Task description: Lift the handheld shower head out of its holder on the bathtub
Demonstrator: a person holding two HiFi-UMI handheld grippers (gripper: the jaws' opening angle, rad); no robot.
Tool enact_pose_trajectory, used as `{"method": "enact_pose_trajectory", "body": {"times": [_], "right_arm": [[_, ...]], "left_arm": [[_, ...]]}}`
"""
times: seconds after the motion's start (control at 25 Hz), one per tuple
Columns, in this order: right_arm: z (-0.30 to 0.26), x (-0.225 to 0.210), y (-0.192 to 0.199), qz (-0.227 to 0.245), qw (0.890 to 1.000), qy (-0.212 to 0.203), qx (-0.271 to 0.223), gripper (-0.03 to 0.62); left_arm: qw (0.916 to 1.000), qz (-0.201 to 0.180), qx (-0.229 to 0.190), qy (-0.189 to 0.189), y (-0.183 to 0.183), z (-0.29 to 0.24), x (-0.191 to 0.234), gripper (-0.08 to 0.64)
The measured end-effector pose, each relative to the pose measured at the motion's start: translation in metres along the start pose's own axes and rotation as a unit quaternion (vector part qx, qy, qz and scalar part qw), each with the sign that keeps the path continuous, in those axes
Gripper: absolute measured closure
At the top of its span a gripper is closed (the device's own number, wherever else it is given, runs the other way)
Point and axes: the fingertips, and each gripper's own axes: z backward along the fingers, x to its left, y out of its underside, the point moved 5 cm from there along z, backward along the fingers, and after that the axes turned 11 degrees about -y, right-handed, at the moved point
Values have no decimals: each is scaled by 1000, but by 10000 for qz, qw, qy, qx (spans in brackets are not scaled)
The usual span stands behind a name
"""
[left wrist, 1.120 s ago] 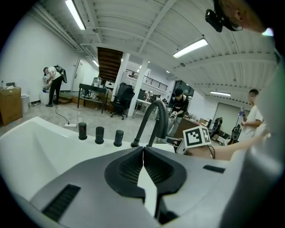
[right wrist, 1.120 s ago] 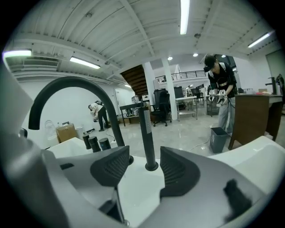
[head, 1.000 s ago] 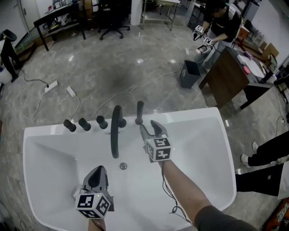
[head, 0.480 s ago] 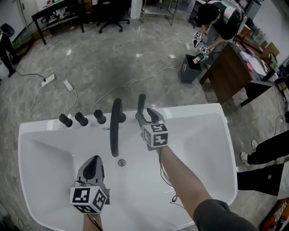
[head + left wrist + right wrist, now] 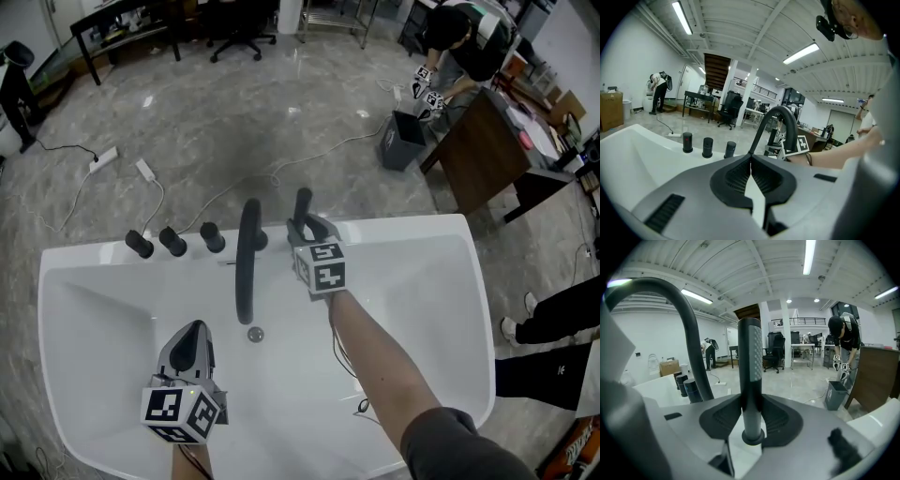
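The handheld shower head point(image 5: 302, 202) is a dark slim rod standing upright in its holder point(image 5: 752, 437) on the far rim of the white bathtub point(image 5: 412, 236). My right gripper point(image 5: 306, 228) reaches it from the tub side. In the right gripper view the rod point(image 5: 751, 366) stands between the pads, which are closing and touch it on both sides point(image 5: 752, 416). My left gripper point(image 5: 193, 339) hovers low over the tub's near left with its jaws shut and empty point(image 5: 751, 164).
A black arched spout point(image 5: 247, 258) stands just left of the shower head, with three black knobs point(image 5: 172, 242) further left along the rim. A drain point(image 5: 254, 335) sits in the tub floor. Beyond lie cables, a bin point(image 5: 401, 145) and a person by a desk.
My right gripper has moved forward to the rim and its jaws have narrowed around the shower rod. The left gripper has barely shifted.
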Motion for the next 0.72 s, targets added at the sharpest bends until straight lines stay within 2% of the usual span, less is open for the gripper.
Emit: {"method": "enact_pose_trajectory", "body": {"times": [0.2, 0.48, 0.72], "right_arm": [[8, 4, -1, 100, 9999, 3, 102, 456], [38, 22, -35, 433, 9989, -48, -157, 456], [80, 37, -71, 608, 9975, -3, -373, 456]], "left_arm": [[10000, -29, 28, -28, -1, 7, -1, 545], [10000, -16, -65, -14, -15, 26, -11, 545], [9998, -17, -189, 61, -35, 65, -29, 545]]}}
